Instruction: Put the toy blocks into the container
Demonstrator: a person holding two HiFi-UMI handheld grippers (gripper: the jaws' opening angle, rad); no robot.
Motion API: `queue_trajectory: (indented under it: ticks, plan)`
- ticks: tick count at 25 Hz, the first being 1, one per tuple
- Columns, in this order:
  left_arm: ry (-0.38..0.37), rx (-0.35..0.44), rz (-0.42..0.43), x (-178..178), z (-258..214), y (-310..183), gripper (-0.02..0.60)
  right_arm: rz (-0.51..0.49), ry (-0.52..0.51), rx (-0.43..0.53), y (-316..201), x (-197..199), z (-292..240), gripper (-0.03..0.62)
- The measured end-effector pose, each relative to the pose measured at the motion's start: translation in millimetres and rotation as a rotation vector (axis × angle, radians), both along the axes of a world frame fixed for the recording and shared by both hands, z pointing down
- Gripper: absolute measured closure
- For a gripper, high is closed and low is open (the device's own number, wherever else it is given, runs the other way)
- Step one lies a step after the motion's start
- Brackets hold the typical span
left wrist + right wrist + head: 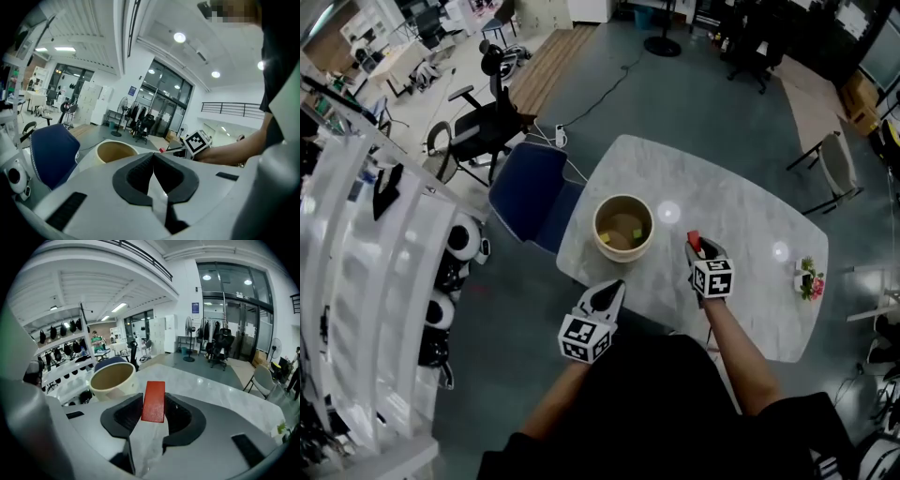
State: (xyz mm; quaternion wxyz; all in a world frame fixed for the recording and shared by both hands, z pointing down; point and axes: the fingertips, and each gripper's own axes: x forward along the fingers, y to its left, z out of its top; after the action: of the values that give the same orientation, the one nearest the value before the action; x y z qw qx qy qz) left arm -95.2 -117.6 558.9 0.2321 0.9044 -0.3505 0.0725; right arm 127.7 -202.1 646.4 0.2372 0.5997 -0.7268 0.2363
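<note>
A round cream container (623, 227) stands on the white marble table (741, 216), with yellow and green blocks inside. My right gripper (696, 246) hovers just right of it, shut on a flat red block (153, 401) that sticks out between the jaws. In the right gripper view the container (112, 378) lies ahead to the left. My left gripper (609, 292) is shut and holds nothing, at the table's near edge below the container. From the left gripper view I see the container (115, 153) ahead and the right gripper's marker cube (197, 142) beyond it.
A blue chair (530, 192) stands against the table's left side. A small flower pot (809, 280) sits at the table's right edge. White shelving (366, 281) runs along the left; a black office chair (483, 127) is farther back.
</note>
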Motion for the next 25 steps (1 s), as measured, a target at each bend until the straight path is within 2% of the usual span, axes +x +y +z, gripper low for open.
queue_trajectory:
  ticks: [8, 15, 25]
  plan:
    - [0.052, 0.002, -0.049, -30.6, -9.2, -5.5, 0.577, -0.123, -0.019, 0.038, -29.9, -69.7, -29.4, 0.461]
    - [0.078, -0.008, -0.057, -63.8, -10.1, -0.8, 0.578, -0.24, 0.052, 0.062, -49.2, -132.5, -40.0, 0.459]
    - [0.068, -0.035, -0.07, -109.4, 4.1, -1.9, 0.578, -0.328, 0.12, 0.014, -68.9, -178.5, -14.7, 0.459]
